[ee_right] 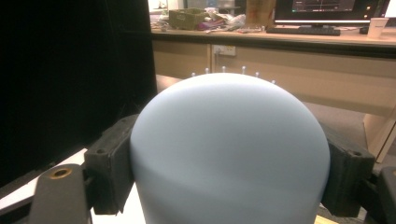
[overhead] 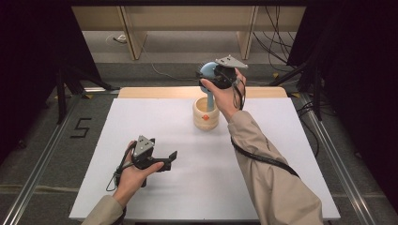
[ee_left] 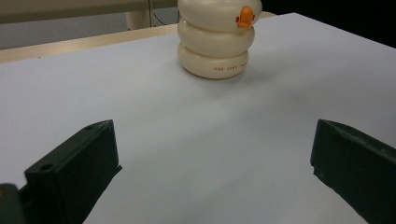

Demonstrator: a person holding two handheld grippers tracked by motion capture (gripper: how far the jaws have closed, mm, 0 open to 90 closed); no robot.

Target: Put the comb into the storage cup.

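A cream ribbed holder (overhead: 205, 114) with a small orange mark stands at the back middle of the white table (overhead: 141, 122). A pale blue hairbrush (overhead: 209, 75) rises from it, its handle down inside the holder. My right gripper (overhead: 213, 77) is shut on the brush's rounded head, held above the holder. In the right gripper view the smooth blue back of the brush (ee_right: 229, 149) sits between the black fingers (ee_right: 109, 163), with white bristle tips along its top edge. My left gripper (overhead: 169, 159) hovers open at the front left, pointing at the holder (ee_left: 215, 39), nothing between its jaws.
A wooden strip (overhead: 155, 92) runs along the table's far edge. Metal rails (overhead: 42, 154) flank the table on the floor, and cables (overhead: 277, 42) lie at the back right. In the right gripper view a cluttered desk (ee_right: 261, 32) with a monitor stands beyond.
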